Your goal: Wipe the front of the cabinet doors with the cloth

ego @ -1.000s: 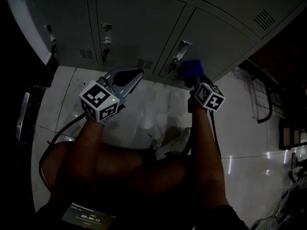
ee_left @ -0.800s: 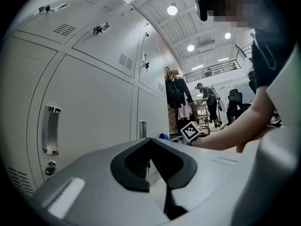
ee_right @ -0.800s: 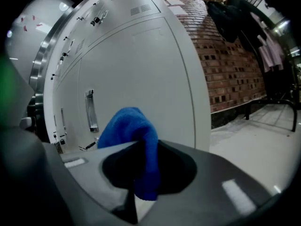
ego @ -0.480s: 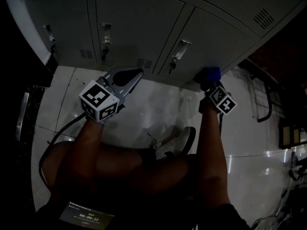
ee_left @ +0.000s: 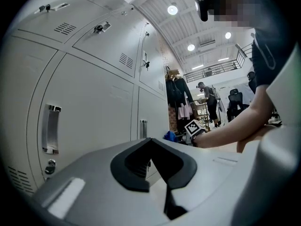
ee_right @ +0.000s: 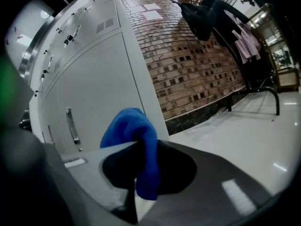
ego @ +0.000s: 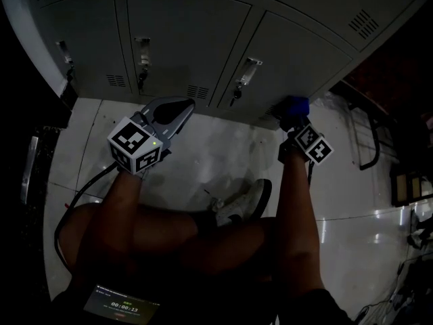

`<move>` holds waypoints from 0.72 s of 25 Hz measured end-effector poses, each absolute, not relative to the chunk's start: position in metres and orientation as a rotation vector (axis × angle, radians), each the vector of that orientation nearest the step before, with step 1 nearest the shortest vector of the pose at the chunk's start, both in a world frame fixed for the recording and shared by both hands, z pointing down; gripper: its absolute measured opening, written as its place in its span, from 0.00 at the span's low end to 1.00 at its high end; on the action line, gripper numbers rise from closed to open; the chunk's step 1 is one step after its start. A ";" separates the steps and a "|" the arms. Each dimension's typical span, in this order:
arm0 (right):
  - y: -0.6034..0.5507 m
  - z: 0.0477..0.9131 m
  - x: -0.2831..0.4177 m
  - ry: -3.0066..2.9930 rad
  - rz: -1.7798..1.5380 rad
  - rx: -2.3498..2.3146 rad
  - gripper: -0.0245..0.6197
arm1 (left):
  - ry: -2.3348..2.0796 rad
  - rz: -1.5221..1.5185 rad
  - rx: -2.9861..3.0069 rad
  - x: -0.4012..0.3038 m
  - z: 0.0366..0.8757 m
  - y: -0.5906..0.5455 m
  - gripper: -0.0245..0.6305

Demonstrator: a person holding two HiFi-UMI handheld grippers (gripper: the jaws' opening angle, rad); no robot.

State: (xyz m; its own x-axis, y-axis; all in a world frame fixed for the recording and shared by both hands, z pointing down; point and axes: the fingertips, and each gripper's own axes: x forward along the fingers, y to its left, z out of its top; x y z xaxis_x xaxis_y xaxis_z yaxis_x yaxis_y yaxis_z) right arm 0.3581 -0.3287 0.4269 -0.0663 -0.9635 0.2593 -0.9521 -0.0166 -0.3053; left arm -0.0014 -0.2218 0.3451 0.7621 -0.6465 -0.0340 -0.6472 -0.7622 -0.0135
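Note:
A blue cloth (ee_right: 136,140) is pinched in my right gripper (ee_right: 137,173), which is shut on it. In the head view the cloth (ego: 295,105) sits against the bottom right corner of a grey cabinet door (ego: 298,53), with the right gripper (ego: 292,117) just below it. My left gripper (ego: 177,104) hangs shut and holds nothing, below the middle door (ego: 183,32). The left gripper view shows its jaws closed together (ee_left: 157,171) beside a door with a metal handle (ee_left: 49,133); the cloth (ee_left: 170,136) shows small in the distance.
The lockers stand on a glossy white tile floor (ego: 203,154). The person's legs and a shoe (ego: 245,202) lie under the arms. A brick wall (ee_right: 197,65) and a dark clothes rack (ee_right: 254,93) stand to the right of the cabinets. A cable (ego: 88,181) trails left.
My right gripper moved right with the cloth, from beside the door handle to the door's bottom right corner, and has held there. The left gripper barely moved.

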 end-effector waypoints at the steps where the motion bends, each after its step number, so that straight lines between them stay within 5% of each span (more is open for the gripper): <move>1: -0.328 0.422 0.353 2.201 -0.616 -2.124 0.13 | 1.076 0.042 -2.926 -0.002 0.346 -0.222 0.04; 10: -0.309 0.346 0.244 2.498 -0.425 -1.762 0.13 | 1.083 0.040 -2.914 -0.003 0.343 -0.222 0.04; 18: -0.289 0.373 0.126 2.773 -0.454 -1.504 0.13 | 1.090 0.034 -2.914 -0.003 0.345 -0.224 0.04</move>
